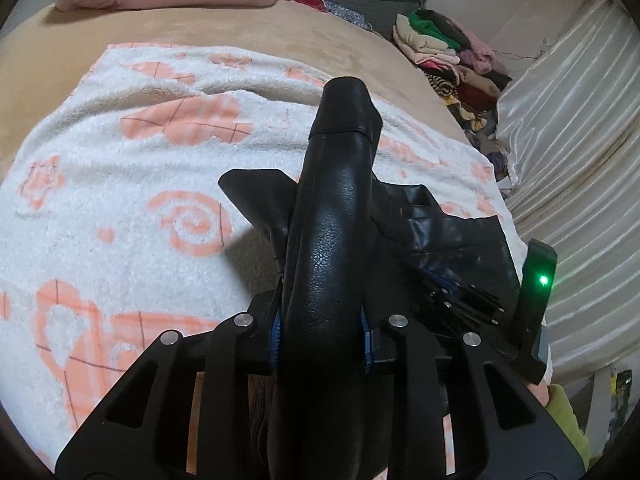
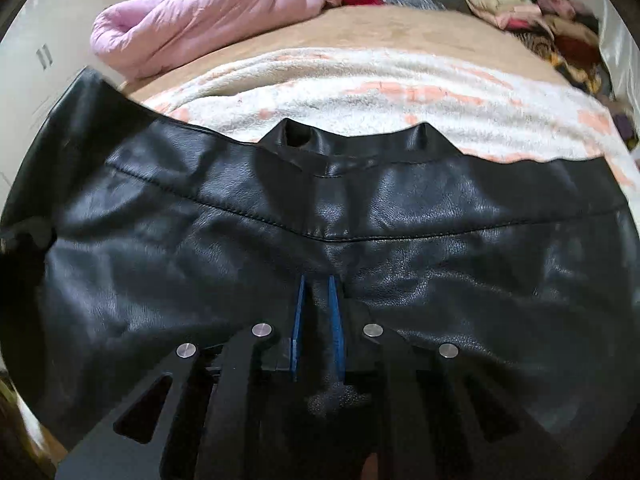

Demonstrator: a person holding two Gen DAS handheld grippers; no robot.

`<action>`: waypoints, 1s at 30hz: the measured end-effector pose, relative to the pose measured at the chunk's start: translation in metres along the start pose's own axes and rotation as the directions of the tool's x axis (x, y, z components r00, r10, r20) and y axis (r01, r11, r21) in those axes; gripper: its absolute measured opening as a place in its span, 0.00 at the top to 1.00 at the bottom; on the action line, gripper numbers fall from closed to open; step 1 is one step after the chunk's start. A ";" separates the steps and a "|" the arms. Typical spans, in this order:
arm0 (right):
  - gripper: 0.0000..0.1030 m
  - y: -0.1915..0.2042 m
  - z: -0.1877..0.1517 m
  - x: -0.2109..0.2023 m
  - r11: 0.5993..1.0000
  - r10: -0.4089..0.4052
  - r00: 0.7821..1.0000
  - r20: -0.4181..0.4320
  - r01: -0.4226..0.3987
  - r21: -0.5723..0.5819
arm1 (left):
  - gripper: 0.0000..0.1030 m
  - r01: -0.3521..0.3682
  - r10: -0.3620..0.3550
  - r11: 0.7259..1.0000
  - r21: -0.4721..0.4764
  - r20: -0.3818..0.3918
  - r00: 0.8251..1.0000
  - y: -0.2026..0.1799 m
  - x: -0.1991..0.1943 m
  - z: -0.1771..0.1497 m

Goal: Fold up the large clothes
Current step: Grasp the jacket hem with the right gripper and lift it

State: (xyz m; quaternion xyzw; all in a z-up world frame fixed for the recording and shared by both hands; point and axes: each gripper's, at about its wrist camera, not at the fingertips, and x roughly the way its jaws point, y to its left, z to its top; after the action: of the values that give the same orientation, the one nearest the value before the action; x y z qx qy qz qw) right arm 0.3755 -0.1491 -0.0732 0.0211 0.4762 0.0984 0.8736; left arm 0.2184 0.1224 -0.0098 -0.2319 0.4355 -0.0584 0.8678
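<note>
A black leather garment (image 2: 320, 248) with a stitched waistband seam and belt loops is held above a white fleece blanket with orange patterns (image 1: 120, 184) on the bed. My left gripper (image 1: 324, 332) is shut on a bunched roll of the black leather (image 1: 332, 208) that rises between its blue pads. My right gripper (image 2: 318, 312) is shut on a fold of the same garment just below the seam. The other gripper (image 1: 536, 280), with a green light, shows at the right of the left wrist view.
A tan bed cover (image 1: 240, 36) lies under the blanket. A pink quilt (image 2: 192, 24) sits at the far end. A pile of mixed clothes (image 1: 448, 52) lies at the far right beside a cream curtain (image 1: 572, 128).
</note>
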 end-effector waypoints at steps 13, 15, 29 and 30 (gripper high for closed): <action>0.12 0.115 -0.118 -0.131 0.879 0.182 0.940 0.290 -0.023 -0.475 | 0.81 -0.012 0.012 0.999 0.034 -0.012 1.000 -0.012 -0.010 0.007; 0.12 0.137 -0.131 -0.115 0.841 0.093 0.945 0.315 0.095 -0.533 | 0.81 -0.020 0.020 0.999 0.038 -0.013 1.000 -0.015 -0.009 0.008; 0.78 0.147 -0.138 -0.134 0.791 0.058 0.866 0.496 0.263 -0.552 | 0.82 0.015 -0.019 0.993 0.121 0.029 0.999 -0.058 -0.033 0.015; 0.79 0.139 -0.136 -0.144 0.807 0.055 0.860 0.508 0.261 -0.530 | 0.82 0.020 -0.024 0.991 0.130 0.034 0.999 -0.065 -0.035 0.017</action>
State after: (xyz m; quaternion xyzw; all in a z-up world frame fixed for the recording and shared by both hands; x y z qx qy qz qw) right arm 0.1649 -0.0482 -0.0098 -0.2491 0.1806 0.1807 0.9342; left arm 0.2170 0.0812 0.0541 -0.1809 0.4126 -0.0919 0.8880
